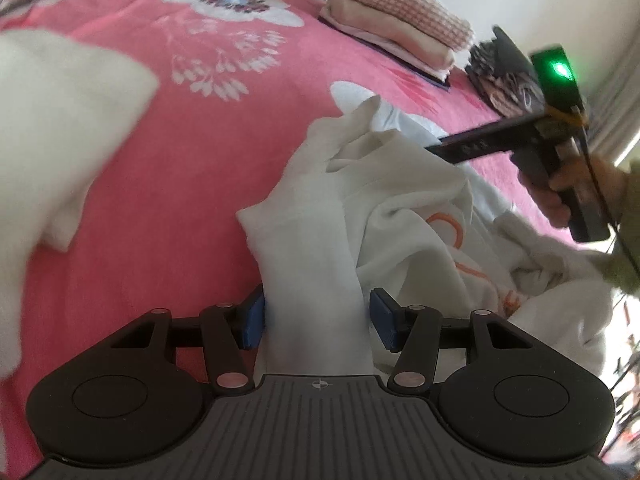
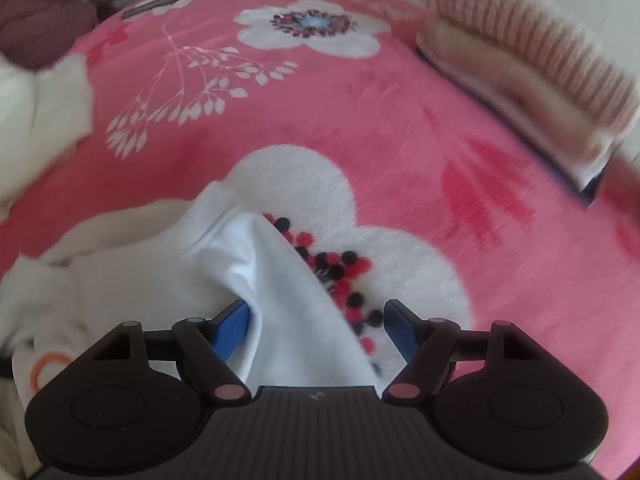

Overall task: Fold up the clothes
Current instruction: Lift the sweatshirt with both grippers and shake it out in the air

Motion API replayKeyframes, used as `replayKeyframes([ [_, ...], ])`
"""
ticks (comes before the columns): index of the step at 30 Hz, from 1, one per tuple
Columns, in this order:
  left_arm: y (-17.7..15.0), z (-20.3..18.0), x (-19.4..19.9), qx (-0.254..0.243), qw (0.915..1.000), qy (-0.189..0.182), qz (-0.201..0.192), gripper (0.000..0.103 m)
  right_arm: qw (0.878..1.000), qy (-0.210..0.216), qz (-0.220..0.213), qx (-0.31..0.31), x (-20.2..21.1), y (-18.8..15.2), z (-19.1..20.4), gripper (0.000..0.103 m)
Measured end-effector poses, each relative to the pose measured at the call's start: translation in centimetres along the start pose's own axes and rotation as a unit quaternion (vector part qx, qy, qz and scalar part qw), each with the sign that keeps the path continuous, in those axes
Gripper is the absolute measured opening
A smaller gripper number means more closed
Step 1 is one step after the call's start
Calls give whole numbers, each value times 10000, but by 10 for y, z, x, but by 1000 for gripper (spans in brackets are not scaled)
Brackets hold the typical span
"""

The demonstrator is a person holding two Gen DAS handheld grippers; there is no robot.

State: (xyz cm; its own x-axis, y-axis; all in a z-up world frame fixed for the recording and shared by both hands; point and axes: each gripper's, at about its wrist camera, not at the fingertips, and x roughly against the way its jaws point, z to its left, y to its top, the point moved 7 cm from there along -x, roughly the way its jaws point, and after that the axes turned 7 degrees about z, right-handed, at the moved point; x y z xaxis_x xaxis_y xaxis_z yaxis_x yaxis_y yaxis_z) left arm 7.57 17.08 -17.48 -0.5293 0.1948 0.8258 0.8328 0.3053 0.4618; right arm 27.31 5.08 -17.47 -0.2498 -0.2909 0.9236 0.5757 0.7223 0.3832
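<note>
- Pink floral bedspread (image 1: 168, 168) carries a crumpled white garment (image 1: 400, 208); left wrist view: the left claw (image 1: 316, 320) clamps a bunched sleeve-like fold.
- Right wrist view: the right claw (image 2: 316, 332) stands partly open around white cloth, pads seemingly not pressing.
- Judgement: spreading step; next, close and draw flat.

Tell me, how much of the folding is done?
Done: a folded stack sits at the blanket's far edge. In hand: a crumpled white shirt, cloth running between the left gripper and the right gripper. Left: that shirt isn't spread yet; another white garment waits.
</note>
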Motion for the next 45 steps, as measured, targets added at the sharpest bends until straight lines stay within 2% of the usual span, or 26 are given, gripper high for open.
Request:
replayKeyframes([
  [2,0,-5,-2,-229,9996,167,-29,53,9998,-58,-144,133,1,-2,13,54],
  [3,-1,-7,-2,-316,9992,243,-58,53,9995,-118,-201,217,2,-3,21,37],
  [4,-1,-8,-2,-398,9986,333,-100,48,9990,-205,-246,316,4,-4,28,17],
  [5,-1,-8,-1,-467,9979,424,-148,41,9980,-370,-314,405,6,-5,36,10],
  [6,-1,-8,-1,-520,9971,515,-202,38,9962,-601,-402,485,10,-7,43,9],
  [8,1,-8,1,-544,9960,650,-294,22,9900,-1097,-693,553,22,-11,54,8],
  [10,4,-7,5,-488,9955,691,-425,14,9819,-1526,-1068,355,44,-14,56,7],
  [13,11,-10,18,-487,9914,779,-926,11,9637,-2100,-1635,-236,95,-26,50,7],
  [16,18,-28,46,-622,9823,716,-1613,10,9386,-2622,-2148,-651,154,-48,51,7],
  [22,23,-86,139,-1216,9484,700,-2844,10,8853,-3533,-2867,-962,274,-108,87,7],
  [25,24,-108,187,-1455,9282,634,-3366,10,8645,-3732,-3168,-1140,324,-139,107,7],
  [29,24,-137,246,-1932,8981,555,-3912,10,8368,-3896,-3613,-1322,381,-177,136,7],
  [32,20,-157,283,-2227,8752,546,-4260,10,8083,-4143,-3968,-1322,416,-198,159,7],
  [33,19,-163,294,-2297,8687,531,-4357,10,7997,-4190,-4090,-1331,428,-204,166,7],
  [35,22,-173,310,-2352,8612,442,-4484,10,7856,-4218,-4313,-1372,447,-213,175,7],
  [37,29,-181,310,-2397,8630,365,-4432,9,7759,-4254,-4438,-1414,457,-218,176,7],
  [39,37,-187,295,-2466,8709,379,-4235,9,7732,-4230,-4473,-1520,457,-223,167,7],
  [42,47,-186,247,-2568,8861,540,-3820,10,7869,-3992,-4341,-1813,441,-231,143,7],
  [45,56,-186,200,-2679,8962,756,-3455,10,8137,-3579,-4043,-2153,403,-231,105,7],
])
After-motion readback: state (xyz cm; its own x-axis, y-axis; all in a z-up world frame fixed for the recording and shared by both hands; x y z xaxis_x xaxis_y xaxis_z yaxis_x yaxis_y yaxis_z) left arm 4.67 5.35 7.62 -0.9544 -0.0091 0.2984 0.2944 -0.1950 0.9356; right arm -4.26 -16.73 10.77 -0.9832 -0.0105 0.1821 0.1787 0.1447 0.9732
